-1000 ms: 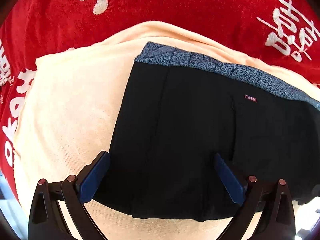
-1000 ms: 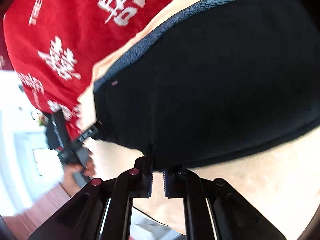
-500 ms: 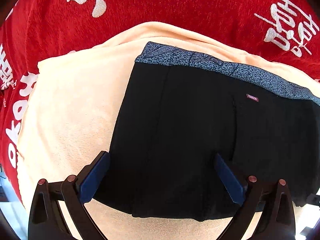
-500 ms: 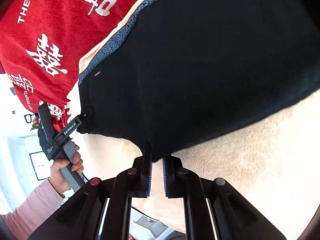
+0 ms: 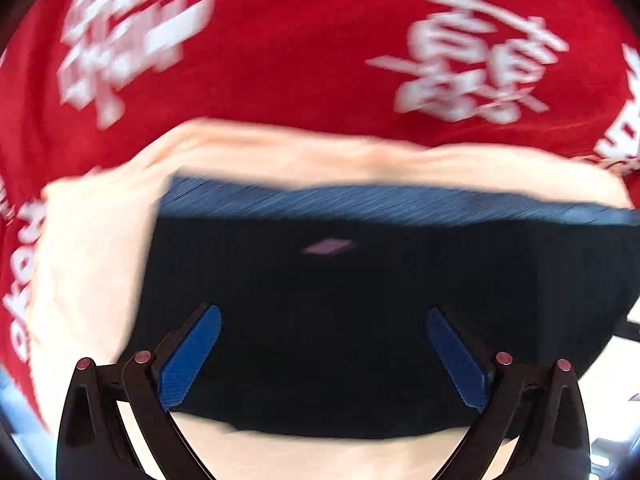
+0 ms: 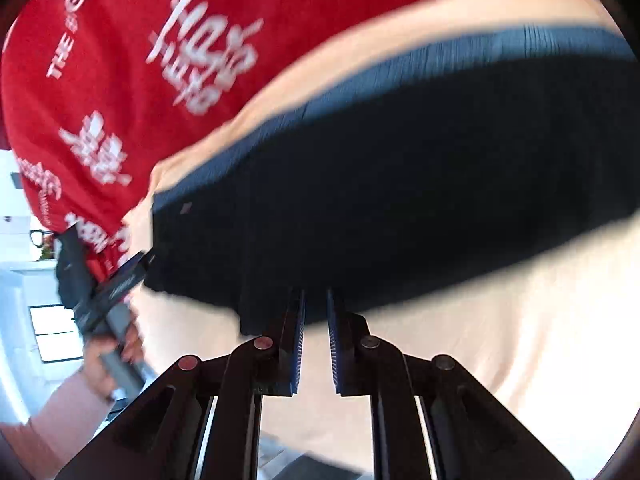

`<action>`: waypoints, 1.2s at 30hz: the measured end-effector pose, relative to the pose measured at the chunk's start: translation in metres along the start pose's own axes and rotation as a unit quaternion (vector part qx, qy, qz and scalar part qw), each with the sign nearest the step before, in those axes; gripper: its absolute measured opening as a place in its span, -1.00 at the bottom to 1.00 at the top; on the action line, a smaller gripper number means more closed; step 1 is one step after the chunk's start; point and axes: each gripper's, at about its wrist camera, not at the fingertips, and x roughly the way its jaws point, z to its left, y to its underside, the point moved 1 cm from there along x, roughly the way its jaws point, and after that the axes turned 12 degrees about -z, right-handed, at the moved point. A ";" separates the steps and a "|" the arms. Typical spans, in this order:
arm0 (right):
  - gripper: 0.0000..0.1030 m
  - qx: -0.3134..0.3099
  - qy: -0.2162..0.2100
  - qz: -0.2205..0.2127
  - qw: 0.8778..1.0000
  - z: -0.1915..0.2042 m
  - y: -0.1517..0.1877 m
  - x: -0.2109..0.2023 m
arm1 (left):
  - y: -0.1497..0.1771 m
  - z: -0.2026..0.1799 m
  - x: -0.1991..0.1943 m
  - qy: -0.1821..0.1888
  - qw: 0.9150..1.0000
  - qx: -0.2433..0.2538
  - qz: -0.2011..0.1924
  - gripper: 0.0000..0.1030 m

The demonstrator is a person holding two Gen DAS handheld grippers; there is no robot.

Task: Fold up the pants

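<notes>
Black pants (image 5: 340,300) with a blue-grey waistband (image 5: 360,200) lie on a cream cloth (image 5: 92,240). My left gripper (image 5: 322,320) is open, its blue pads wide apart over the pants' near edge. In the right wrist view the pants (image 6: 400,180) fill the middle. My right gripper (image 6: 316,300) has its jaws nearly together with a narrow gap, at the pants' near hem; whether it pinches the hem I cannot tell. The left gripper (image 6: 120,284) shows at the pants' left corner, held by a hand. Both views are blurred.
A red cloth with white lettering (image 5: 300,40) lies under the cream cloth and fills the far side; it also shows in the right wrist view (image 6: 160,80). Bright room background shows at the left edge (image 6: 24,300).
The left gripper has swung to the right over the pants, so the waistband lies level. The right gripper has pulled back toward the hem and its view has tilted. Both views are blurred by motion.
</notes>
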 end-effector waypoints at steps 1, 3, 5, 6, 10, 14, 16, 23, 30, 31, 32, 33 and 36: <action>-0.75 -0.004 0.003 -0.011 1.000 -0.002 -0.015 0.003 | -0.006 -0.015 0.004 0.009 1.000 -0.002 -0.005 1.00; -0.74 -0.017 0.004 -0.021 1.000 -0.002 -0.039 0.012 | -0.021 -0.047 0.018 0.022 1.000 -0.008 -0.009 1.00; -0.74 -0.031 0.014 -0.023 0.999 -0.001 -0.062 0.026 | -0.033 -0.078 0.033 0.030 0.999 -0.018 -0.012 1.00; -0.74 -0.032 0.017 -0.025 0.999 -0.001 -0.068 0.030 | -0.036 -0.090 0.040 0.032 0.999 -0.021 -0.013 1.00; -0.74 -0.048 0.020 -0.020 0.998 -0.006 -0.087 0.055 | -0.030 -0.128 0.079 0.002 1.000 0.000 0.018 1.00; -0.76 -0.050 0.019 -0.026 0.998 -0.029 -0.095 0.063 | -0.015 -0.121 0.086 0.019 0.999 -0.047 0.013 1.00; -0.75 -0.046 0.045 -0.054 0.996 -0.042 -0.103 0.053 | -0.012 -0.125 0.083 0.016 0.999 -0.036 0.012 1.00; -0.76 -0.009 0.137 -0.117 0.984 -0.108 -0.131 0.010 | 0.000 -0.132 0.083 0.009 0.999 -0.030 0.012 1.00; 0.30 0.002 0.118 -0.100 0.988 -0.111 -0.102 -0.033 | -0.006 -0.137 0.053 0.000 0.999 -0.038 0.027 1.00; 0.30 -0.013 0.107 -0.090 0.990 -0.103 -0.092 -0.034 | 0.000 -0.142 0.048 0.003 0.999 -0.036 0.028 1.00; 0.30 -0.030 0.107 -0.082 0.990 -0.096 -0.083 -0.033 | 0.005 -0.146 0.046 0.002 0.999 -0.031 0.032 1.00; 0.30 -0.049 0.106 -0.073 0.990 -0.090 -0.073 -0.030 | 0.012 -0.151 0.045 -0.001 0.999 -0.021 0.039 1.00; 0.29 -0.072 0.116 -0.040 0.990 -0.089 -0.045 -0.013 | 0.038 -0.159 0.039 -0.005 0.999 -0.007 0.036 1.00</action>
